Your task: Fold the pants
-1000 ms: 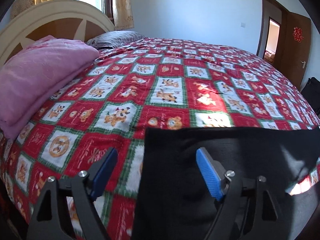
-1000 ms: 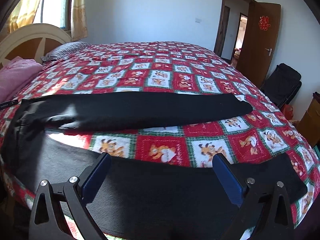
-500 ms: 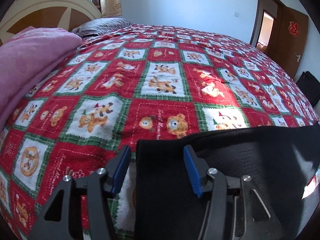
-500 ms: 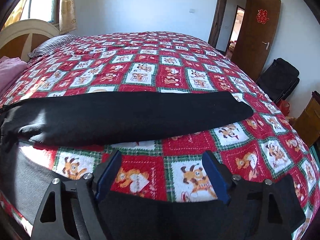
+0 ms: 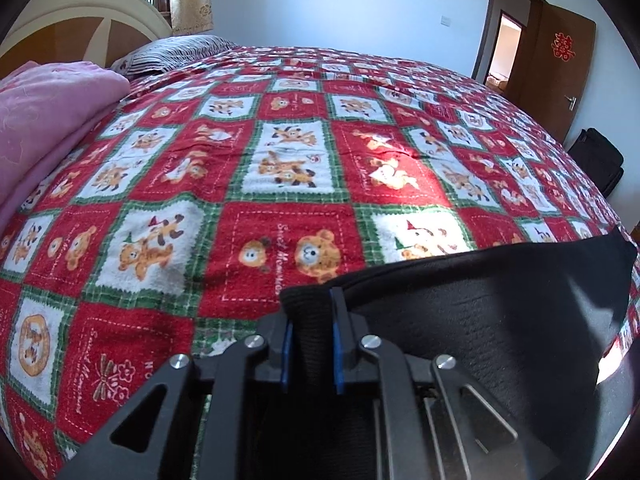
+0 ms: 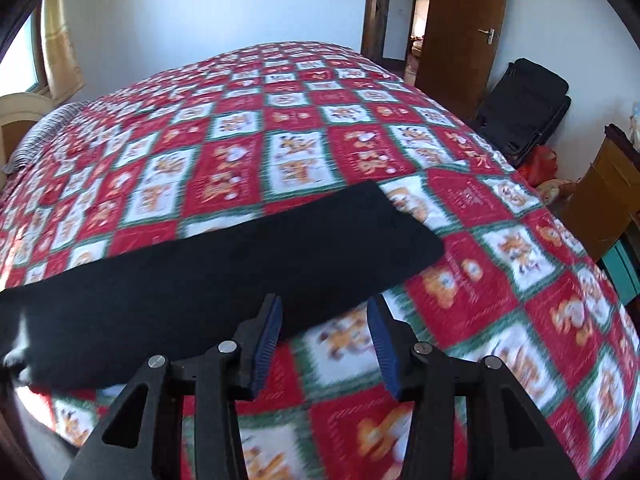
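Black pants lie on a red checked bedspread. In the left wrist view my left gripper is shut on the near corner of the pants, the black cloth bunched between its blue pads. In the right wrist view one pant leg stretches across the bed from the left edge to the middle. My right gripper is open and empty, just above the near edge of that leg, with bedspread showing between its fingers. The view is blurred by motion.
A folded pink blanket and a striped pillow lie by the headboard at the left. A black bag stands by the wall past the bed's right side, near a wooden door. A wooden cabinet stands at the far right.
My left gripper has closed on the corner of the pants. My right gripper has moved forward and right, past the near leg to the far leg, and its jaws have narrowed.
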